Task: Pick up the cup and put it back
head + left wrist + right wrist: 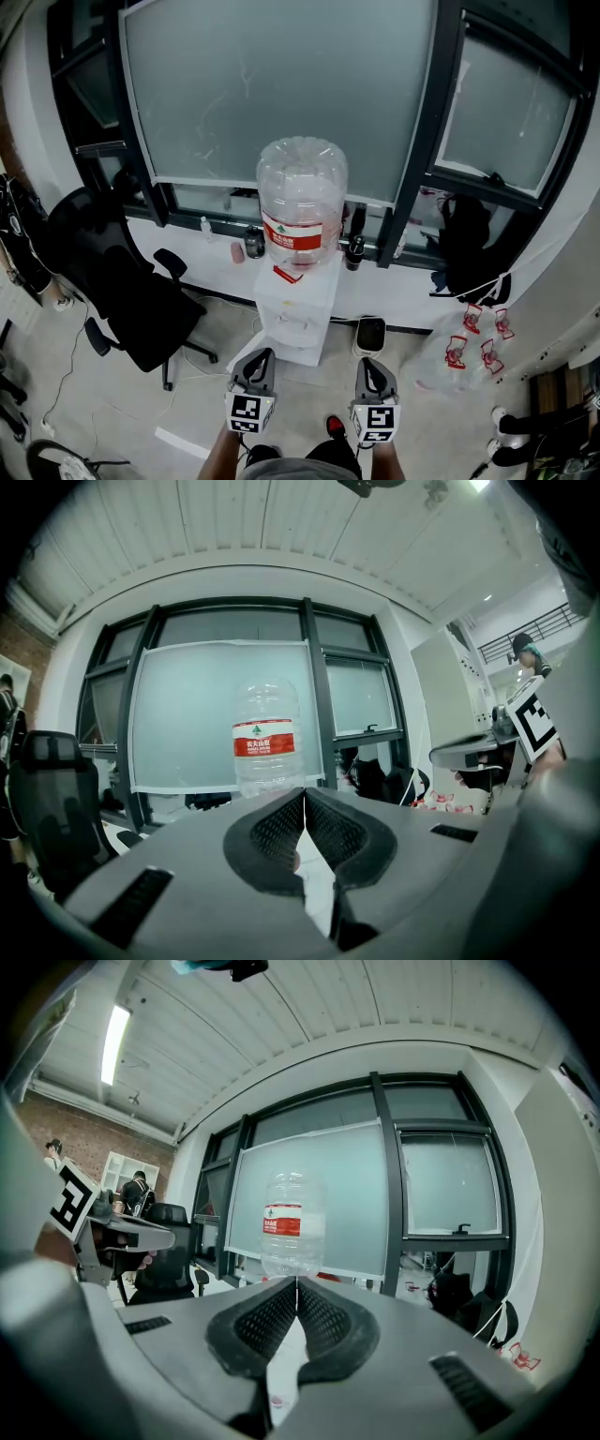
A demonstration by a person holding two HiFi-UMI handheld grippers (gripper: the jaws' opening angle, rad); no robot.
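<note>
My left gripper (255, 366) and right gripper (373, 371) are both closed, empty, side by side. Ahead, bottle (301, 202) on dispenser (295, 314): red label, white Chinese characters, green logo. Small pink cup (237, 250) stands on sill (202, 255), just left of dispenser.

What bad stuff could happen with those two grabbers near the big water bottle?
Both the left gripper and right gripper are shut, so either would probably shove rather than grab. What looks like a small pink cup stands close beside a dark can on the sill; reaching in could topple the can.
</note>
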